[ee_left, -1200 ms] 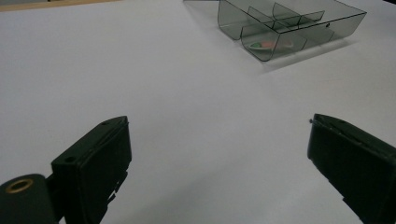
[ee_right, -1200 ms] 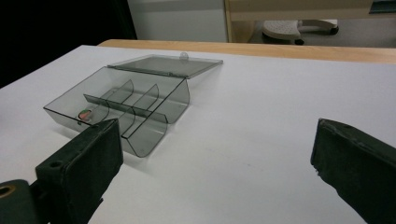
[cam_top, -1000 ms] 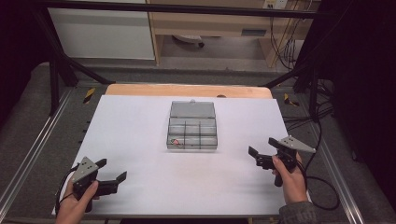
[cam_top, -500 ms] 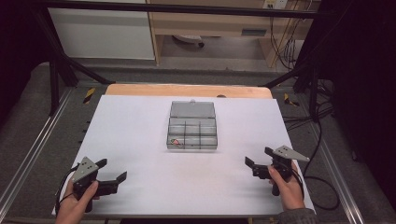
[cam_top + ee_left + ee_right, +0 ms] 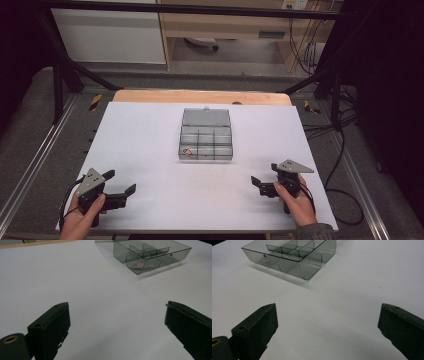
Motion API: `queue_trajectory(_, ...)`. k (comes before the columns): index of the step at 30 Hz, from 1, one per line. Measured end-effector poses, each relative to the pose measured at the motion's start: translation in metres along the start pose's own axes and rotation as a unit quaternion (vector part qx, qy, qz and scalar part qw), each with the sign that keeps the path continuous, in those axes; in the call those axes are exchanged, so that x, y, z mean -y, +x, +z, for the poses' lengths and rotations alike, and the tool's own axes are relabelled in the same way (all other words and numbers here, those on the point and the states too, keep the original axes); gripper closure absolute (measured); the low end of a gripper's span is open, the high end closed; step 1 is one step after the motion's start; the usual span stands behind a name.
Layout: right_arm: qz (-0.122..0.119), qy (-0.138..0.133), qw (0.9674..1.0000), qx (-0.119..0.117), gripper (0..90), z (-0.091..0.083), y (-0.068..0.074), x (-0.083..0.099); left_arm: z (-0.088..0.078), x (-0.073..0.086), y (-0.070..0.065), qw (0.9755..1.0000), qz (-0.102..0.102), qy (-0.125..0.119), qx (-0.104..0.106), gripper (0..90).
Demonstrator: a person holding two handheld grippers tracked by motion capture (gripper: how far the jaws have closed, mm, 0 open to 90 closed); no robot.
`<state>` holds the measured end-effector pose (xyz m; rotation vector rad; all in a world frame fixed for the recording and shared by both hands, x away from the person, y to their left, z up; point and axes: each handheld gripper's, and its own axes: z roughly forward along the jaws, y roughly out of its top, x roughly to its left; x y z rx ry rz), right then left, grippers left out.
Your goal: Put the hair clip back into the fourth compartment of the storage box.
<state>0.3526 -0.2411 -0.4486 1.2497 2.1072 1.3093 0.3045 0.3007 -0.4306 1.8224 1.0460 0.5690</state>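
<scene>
Lower left of the high view: your left gripper (image 5: 120, 184) is wide open and holds nothing. In the middle sits the clear box (image 5: 205, 135); no words on it can be read. Lower right, your right gripper (image 5: 264, 175) gapes empty too.

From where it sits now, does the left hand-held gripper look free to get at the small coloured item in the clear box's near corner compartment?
Probably yes. The left hand-held gripper is open, bare white tabletop lies between it and the clear box, whose lid is open. The coloured item sits uncovered, though the compartment walls look tight.
</scene>
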Motion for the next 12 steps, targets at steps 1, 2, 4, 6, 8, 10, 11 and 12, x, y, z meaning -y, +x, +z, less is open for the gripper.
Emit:
queue_trajectory(1,-0.005,0.003,1.0000,-0.001,3.5,0.003,0.003,0.000,0.000,0.000,0.000,1.0000,-0.001,0.000,0.000,6.0)
queue_trajectory(2,-0.008,0.004,1.0000,-0.001,3.5,0.005,0.004,0.000,0.000,0.000,0.000,1.0000,-0.001,0.001,0.000,6.1)
queue_trajectory(4,-0.014,0.009,0.9999,-0.002,3.5,0.009,0.008,-0.001,0.000,0.000,0.000,1.0000,-0.001,0.002,0.001,6.1)
queue_trajectory(6,-0.018,0.014,0.9997,-0.004,3.6,0.013,0.011,-0.001,0.001,0.000,0.000,1.0000,0.001,0.003,0.001,6.0)
queue_trajectory(8,-0.022,0.022,0.9995,-0.003,4.1,0.017,0.013,-0.001,0.001,0.000,0.000,1.0000,0.002,0.004,0.001,6.1)
queue_trajectory(10,-0.023,0.038,0.9990,0.003,4.4,0.022,0.013,-0.001,0.001,0.000,0.000,1.0000,0.002,0.006,0.001,6.1)
queue_trajectory(11,-0.026,0.046,0.9985,0.009,4.4,0.023,0.013,-0.001,0.001,0.000,0.000,1.0000,0.001,0.005,0.002,6.1)
queue_trajectory(12,-0.030,0.052,0.9981,0.018,4.5,0.025,0.013,-0.001,0.001,0.000,0.000,1.0000,0.001,0.005,0.002,6.0)
